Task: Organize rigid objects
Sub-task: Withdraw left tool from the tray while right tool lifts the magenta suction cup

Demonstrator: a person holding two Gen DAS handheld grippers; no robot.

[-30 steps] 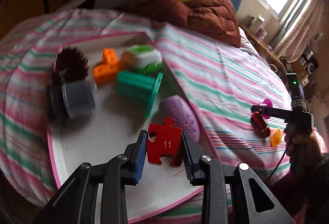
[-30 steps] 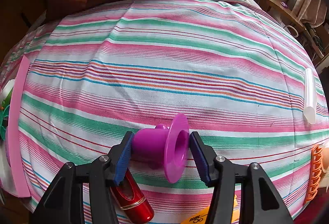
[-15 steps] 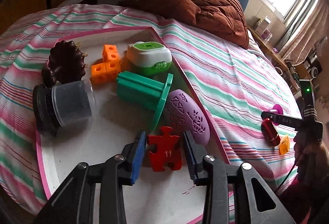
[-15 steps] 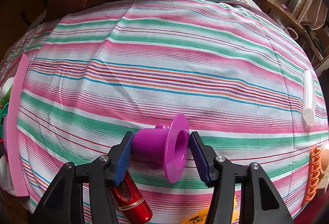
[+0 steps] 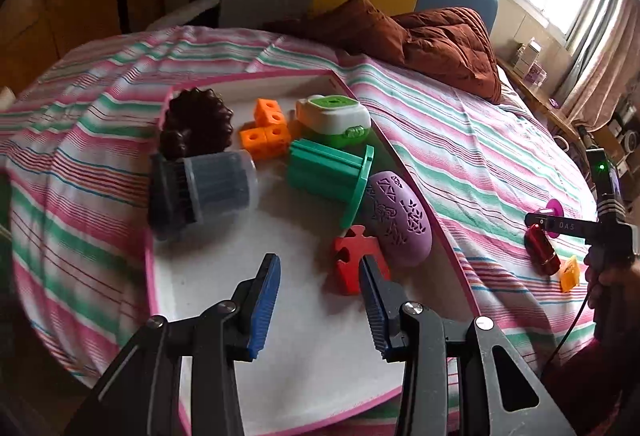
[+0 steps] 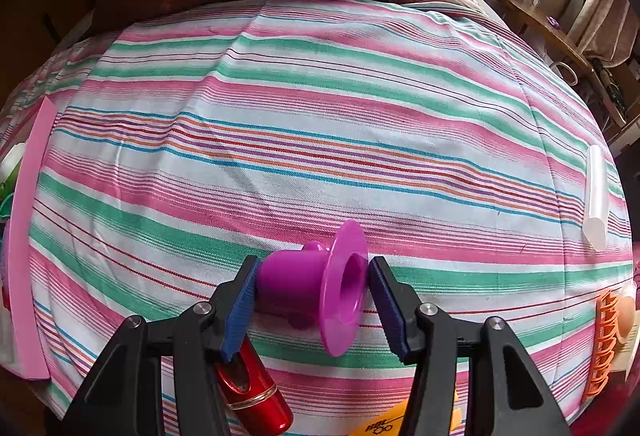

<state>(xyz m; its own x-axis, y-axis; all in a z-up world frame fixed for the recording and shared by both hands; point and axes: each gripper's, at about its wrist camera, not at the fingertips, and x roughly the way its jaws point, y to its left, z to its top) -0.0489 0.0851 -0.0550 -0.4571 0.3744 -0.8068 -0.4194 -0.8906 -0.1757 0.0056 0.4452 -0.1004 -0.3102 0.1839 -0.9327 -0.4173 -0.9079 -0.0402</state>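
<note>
My left gripper [image 5: 320,272] hangs open over the white, pink-rimmed tray [image 5: 304,356], with nothing between its pads. A red puzzle piece [image 5: 348,256] lies on the tray just behind the right finger, next to a purple oval [image 5: 396,224]. My right gripper [image 6: 312,288] is shut on a magenta hat-shaped piece [image 6: 296,280], held sideways just above the striped bed. In the left wrist view that gripper [image 5: 554,214] is far right, held by a hand.
The tray also holds a green spool [image 5: 328,172], orange cubes [image 5: 266,132], a green-white box [image 5: 334,114], a brown spiky thing [image 5: 196,122] and a grey jar [image 5: 204,188]. On the bed lie a red lipstick [image 6: 256,396], a white tube [image 6: 596,192] and an orange clip [image 6: 602,344].
The left gripper's jaws have spread off the red puzzle piece and shifted left; the piece now lies on the tray by the right finger. The right gripper has kept still.
</note>
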